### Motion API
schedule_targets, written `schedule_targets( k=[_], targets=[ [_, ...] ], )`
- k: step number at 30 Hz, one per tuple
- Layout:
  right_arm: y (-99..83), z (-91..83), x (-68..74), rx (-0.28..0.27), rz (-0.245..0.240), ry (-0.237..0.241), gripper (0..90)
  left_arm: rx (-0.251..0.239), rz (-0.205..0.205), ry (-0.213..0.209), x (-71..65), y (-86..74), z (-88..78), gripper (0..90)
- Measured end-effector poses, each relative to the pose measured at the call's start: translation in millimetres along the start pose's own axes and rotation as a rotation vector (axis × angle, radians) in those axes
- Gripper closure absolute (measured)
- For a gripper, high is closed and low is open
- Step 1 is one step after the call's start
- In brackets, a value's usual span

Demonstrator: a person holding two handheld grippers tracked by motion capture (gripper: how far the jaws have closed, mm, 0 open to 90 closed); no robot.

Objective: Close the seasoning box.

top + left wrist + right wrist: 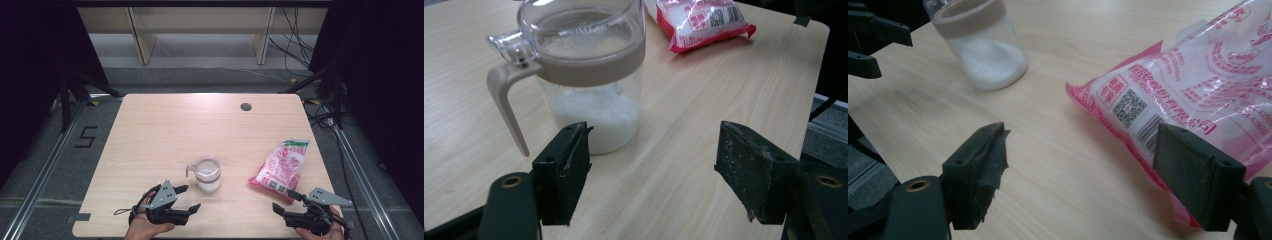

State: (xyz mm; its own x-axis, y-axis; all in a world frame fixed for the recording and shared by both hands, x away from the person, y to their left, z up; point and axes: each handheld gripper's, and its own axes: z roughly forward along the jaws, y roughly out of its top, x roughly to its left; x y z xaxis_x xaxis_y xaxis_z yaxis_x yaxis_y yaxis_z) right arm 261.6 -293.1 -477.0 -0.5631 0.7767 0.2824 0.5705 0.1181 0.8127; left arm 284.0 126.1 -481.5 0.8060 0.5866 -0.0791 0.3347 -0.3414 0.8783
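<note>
A clear jar (207, 175) with a beige band, a beige handle and white powder in its bottom stands upright near the table's front middle. In the left gripper view the jar (589, 75) is just beyond my left gripper (654, 135), whose jaws stand wide apart with nothing between them. From above, the left gripper (191, 197) lies front-left of the jar. A pink and clear bag (281, 165) of white grains lies flat to the right. My right gripper (283, 200) sits open at the bag's near end; its own view shows the bag (1198, 85) just past the right jaw.
The wooden table (165, 130) has a dark cable hole (245, 106) at the back right. Its front edge runs just under both hands. In the right gripper view the jar (980, 45) and the left gripper (895, 52) sit at the top left.
</note>
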Motion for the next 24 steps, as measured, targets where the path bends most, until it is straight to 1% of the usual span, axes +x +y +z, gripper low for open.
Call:
schedule_targets(
  k=[1, 2, 3, 4, 5, 6, 7, 8, 9, 10, 11, 12, 13, 15, 16, 17, 18, 19, 20, 22, 24],
  targets=[
    [-0.5, 0.7, -0.6, 0.002, -0.02, 0.001, 22.4, 0.01, 0.009, 0.007, 0.0, -1.9, 0.3, 28.8],
    [-0.9, 0.4, -0.5, 0.019, -0.029, 0.007, 22.4, 0.016, 0.007, 0.006, 0.0, -3.0, 0.7, 28.6],
    [-1.5, 1.4, -0.1, 0.014, -0.03, 0.008, 22.4, 0.021, 0.01, 0.012, -0.1, -4.5, 0.9, 28.5],
    [-2.1, 2.6, -0.1, 0.008, -0.038, 0.018, 22.4, 0.035, 0.013, 0.006, 0.9, -5.7, 1.1, 28.3],
    [-2.3, 1.7, 0.1, 0.031, -0.048, 0.006, 22.4, 0.029, 0.006, 0.01, 0.2, -7.3, 1.7, 28.2],
    [-2.7, 1.8, 0.5, 0.037, -0.053, 0.007, 22.5, 0.042, 0.013, 0.018, 0.7, -8.5, 1.7, 28.0],
    [-3.0, 3.4, -1.3, 0.023, -0.078, 0.013, 22.5, 0.038, 0.002, 0.012, 0.1, -9.7, 2.8, 27.8],
    [-3.4, 3.6, -1.0, 0.028, -0.083, 0.014, 22.5, 0.052, 0.018, 0.015, 1.6, -10.7, 2.4, 27.6],
    [-3.3, 2.9, -0.9, 0.04, -0.091, 0.008, 22.5, 0.044, 0.006, 0.014, 0.9, -12.4, 3.4, 27.6],
    [-4.4, 2.4, 2.9, 0.055, -0.052, 0.011, 22.5, 0.066, 0.012, 0.02, 1.7, -12.5, 2.3, 27.6],
    [-4.8, 3.6, 3.1, 0.045, -0.055, 0.018, 22.5, 0.046, -0.001, 0.016, 1.4, -14.5, 4.4, 27.6],
    [-5.2, 3.8, 3.6, 0.05, -0.058, 0.018, 22.5, 0.049, -0.004, 0.013, 1.7, -15.1, 4.5, 27.5],
    [-5.2, 3.8, 2.9, 0.059, -0.074, 0.013, 22.5, 0.064, 0.0, 0.015, 2.4, -15.2, 3.4, 27.4],
    [-6.0, 5.3, 3.7, 0.059, -0.073, 0.017, 22.6, 0.056, -0.006, 0.018, 2.2, -16.0, 3.9, 27.3],
    [-6.2, 5.9, 4.0, 0.063, -0.079, 0.013, 22.6, 0.062, -0.007, 0.021, 2.0, -16.2, 3.9, 27.3],
    [-5.8, 6.8, 1.8, 0.057, -0.106, 0.016, 22.6, 0.09, 0.019, 0.02, 4.8, -16.2, 3.2, 27.3],
    [-5.9, 6.8, 2.0, 0.057, -0.106, 0.017, 22.6, 0.077, 0.002, 0.016, 3.8, -16.7, 3.8, 27.3],
    [-5.8, 6.6, 1.9, 0.057, -0.107, 0.017, 22.6, 0.077, 0.003, 0.018, 3.9, -16.9, 3.7, 27.2],
    [-5.8, 6.5, 1.8, 0.057, -0.107, 0.017, 22.6, 0.063, -0.008, 0.016, 3.2, -17.4, 4.5, 27.2],
    [-5.8, 6.9, 0.9, 0.056, -0.115, 0.009, 22.6, 0.061, -0.012, 0.02, 3.6, -17.7, 4.4, 27.1],
    [-5.8, 6.7, 0.9, 0.056, -0.113, 0.011, 22.6, 0.062, -0.018, 0.017, 4.2, -18.1, 4.6, 27.1]
  ],
)
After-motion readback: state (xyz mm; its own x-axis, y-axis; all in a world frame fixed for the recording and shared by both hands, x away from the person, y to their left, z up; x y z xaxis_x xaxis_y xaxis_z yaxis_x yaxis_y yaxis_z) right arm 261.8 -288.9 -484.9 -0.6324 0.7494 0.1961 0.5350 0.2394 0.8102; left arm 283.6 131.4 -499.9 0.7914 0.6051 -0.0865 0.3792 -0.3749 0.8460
